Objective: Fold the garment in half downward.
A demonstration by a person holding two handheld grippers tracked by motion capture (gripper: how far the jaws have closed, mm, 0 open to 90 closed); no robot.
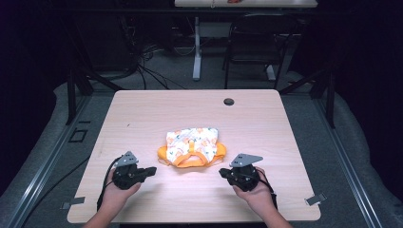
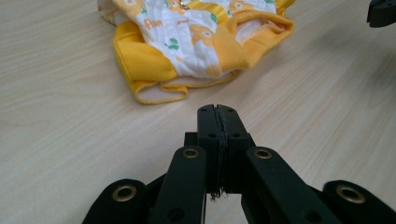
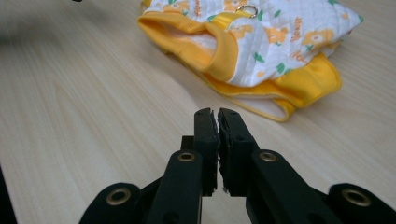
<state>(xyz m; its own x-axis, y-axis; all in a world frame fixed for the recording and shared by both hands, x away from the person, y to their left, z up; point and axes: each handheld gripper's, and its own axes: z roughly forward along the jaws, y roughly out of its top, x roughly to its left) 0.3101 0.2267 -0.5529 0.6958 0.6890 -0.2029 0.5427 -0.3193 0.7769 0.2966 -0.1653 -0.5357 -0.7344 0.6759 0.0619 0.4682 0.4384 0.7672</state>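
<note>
A small quilted garment (image 1: 192, 146), white with orange bear and green leaf prints and yellow-orange trim, is being seen lying folded near the middle of the light wooden table (image 1: 142, 114). Everything else is being placed relative to this garment.

The left gripper (image 1: 151, 170) is being held low over the table to the near left of the garment, apart from it, with its tips being pointed toward the garment's near edge. In the left gripper view its jaws are being pressed together with nothing between them, and the garment (image 2: 196, 42) is being shown just ahead, its yellow hem folded under at the near corner. The left hand (image 1: 119, 187) is being wrapped around the gripper body from behind.

The right gripper (image 1: 222, 173) is being held to the near right of the garment, also apart from it and angled inward. In the right gripper view its jaws are being held closed on nothing, with barely a sliver of gap at the tips, and the garment (image 3: 261, 46) is being shown ahead and slightly right. A small metal ring (image 3: 248, 10) is being seen on a yellow strap on top of the garment. The right hand (image 1: 259, 190) is being closed around that gripper.

A dark round grommet hole (image 1: 229, 101) is being noted in the table beyond the garment, toward the far edge.
</note>
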